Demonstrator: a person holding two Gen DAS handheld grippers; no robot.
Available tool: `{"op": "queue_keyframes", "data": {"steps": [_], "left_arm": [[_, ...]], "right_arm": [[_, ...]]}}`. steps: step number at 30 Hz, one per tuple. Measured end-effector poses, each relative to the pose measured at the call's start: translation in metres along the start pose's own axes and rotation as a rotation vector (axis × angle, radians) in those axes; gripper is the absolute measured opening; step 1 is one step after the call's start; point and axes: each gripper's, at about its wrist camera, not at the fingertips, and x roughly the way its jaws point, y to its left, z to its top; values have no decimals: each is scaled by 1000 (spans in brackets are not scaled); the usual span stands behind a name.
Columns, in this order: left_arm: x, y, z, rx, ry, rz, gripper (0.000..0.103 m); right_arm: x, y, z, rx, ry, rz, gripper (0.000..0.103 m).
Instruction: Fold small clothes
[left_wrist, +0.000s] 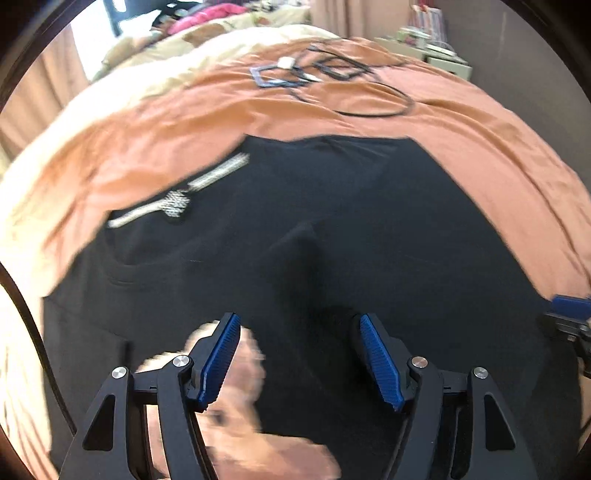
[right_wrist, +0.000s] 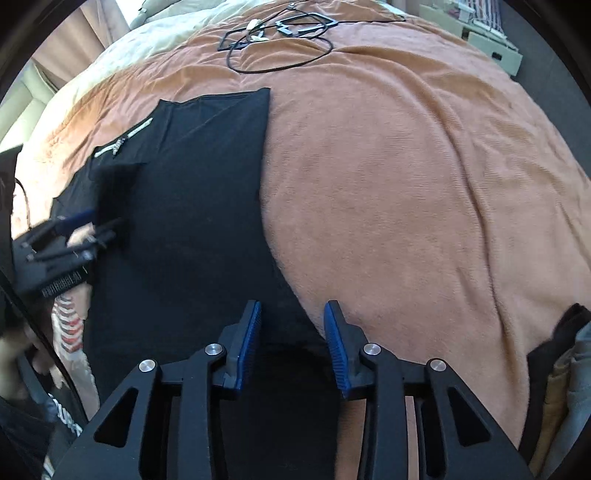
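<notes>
Garment: black garment (right_wrist: 192, 206) lies flat on the orange bedspread (right_wrist: 388, 184), already narrowed into a long panel with a straight edge running down the middle of the right wrist view; white printed stripe (left_wrist: 184, 195) sits at its upper left.
Left tool (left_wrist: 299, 362): released, jaws wide apart over the near end of the cloth; nothing between the pads.
Right tool (right_wrist: 293, 347): jaws part open, straddling the garment's lower right edge; pads not pressing on cloth, so no grasp yet.
Progress: side folds judged done; crosswise fold of the near end toward the far end judged outstanding.
Left wrist view only: blurred pale item (left_wrist: 236, 406) by the left pad, identity unclear; only a corner of the right tool at the frame's right edge.
Right wrist view only: whole left tool at the frame's left; dark pile of clothes (right_wrist: 561, 387) at lower right.
Both views: black cable (right_wrist: 280, 48) and frames at the bed's far end.
</notes>
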Motion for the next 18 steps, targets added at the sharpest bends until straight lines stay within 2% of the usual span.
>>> {"op": "queue_keyframes", "data": {"steps": [5,11,14,18], "left_arm": [[-15,34,-6,-39,12,64,70],[-60,66,-28,-87,6,3,70],[-93,76,-46,-96,-13,-48,70],[-132,84,-69,-96,-45,-69,70]], "right_arm": [[-18,4,-11,-3,-26,-9,33],[-65,13,-45,-27,-92,30,33],[-89,13,-66,-29,-96,24,33],[-125,17,-93,-44,-131,5,33]]}}
